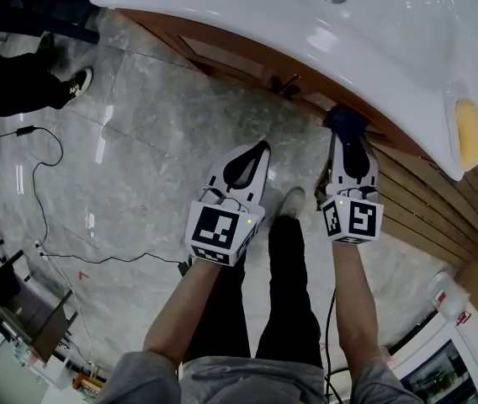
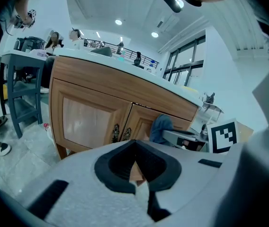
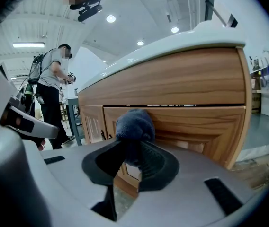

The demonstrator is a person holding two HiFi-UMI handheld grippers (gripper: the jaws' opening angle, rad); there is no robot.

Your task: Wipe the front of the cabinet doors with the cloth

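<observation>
Blue cloth [image 3: 134, 124] sits pinched tight in the jaws of the right gripper [image 3: 126, 161], right up against the top of the cabinet door [image 3: 196, 126]. The left gripper [image 2: 135, 168] hangs back from that door, jaws together on nothing. Wiping seems started; next, rub the cloth along the door.

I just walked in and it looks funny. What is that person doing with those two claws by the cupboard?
A person holds a claw in each hand at a wooden cabinet under a white countertop. The right claw is shut on a dark blue cloth and holds it against the top of a cabinet door, as if wiping. The left claw is shut on nothing and hangs back from the doors.
</observation>
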